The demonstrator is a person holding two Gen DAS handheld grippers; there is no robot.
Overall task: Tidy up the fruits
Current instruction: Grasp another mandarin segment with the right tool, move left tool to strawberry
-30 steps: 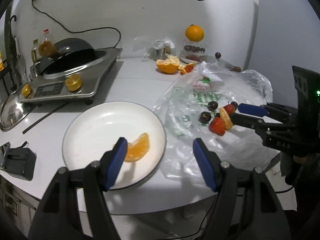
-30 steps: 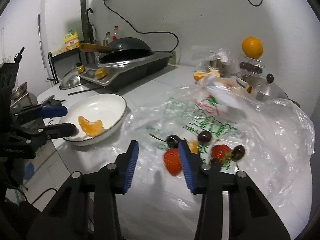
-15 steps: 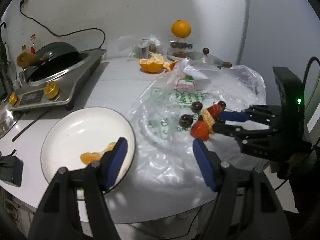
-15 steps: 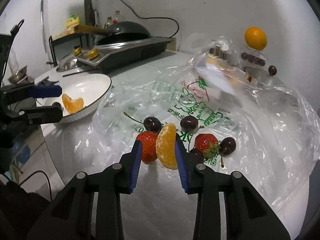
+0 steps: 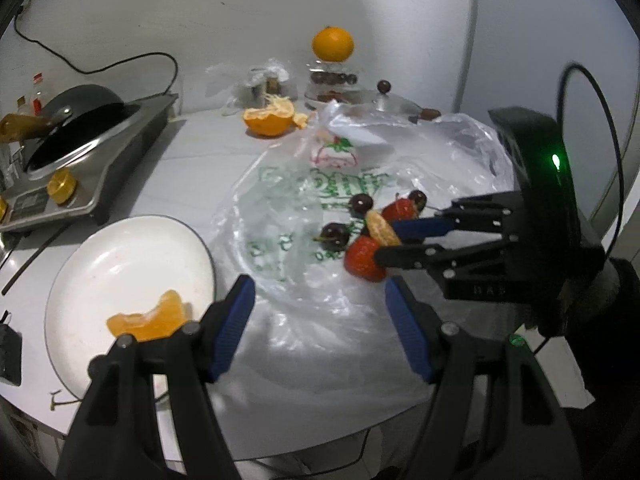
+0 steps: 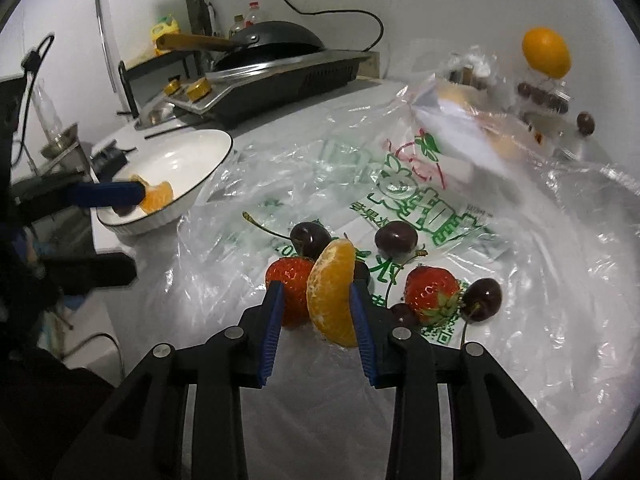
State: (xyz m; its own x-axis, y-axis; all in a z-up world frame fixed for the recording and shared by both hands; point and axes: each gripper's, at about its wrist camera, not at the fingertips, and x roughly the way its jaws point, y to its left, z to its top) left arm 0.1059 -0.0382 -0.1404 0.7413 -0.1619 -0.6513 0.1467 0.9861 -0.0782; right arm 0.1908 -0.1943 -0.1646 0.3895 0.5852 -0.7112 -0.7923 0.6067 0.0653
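Pinching an orange segment upright, the right claw hovers over the plastic bag on the desk; the bag's green print is unreadable. The left claw gapes empty beside the white plate, partly hiding another segment.

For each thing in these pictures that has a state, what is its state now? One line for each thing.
right tool: shut on orange segment, held upright
left tool: open, holding nothing
white plate: holds one orange piece
plastic bag: spread flat, cherries and strawberries lying on it
peeled orange: opened, on table
whole orange: unpeeled, atop a stand
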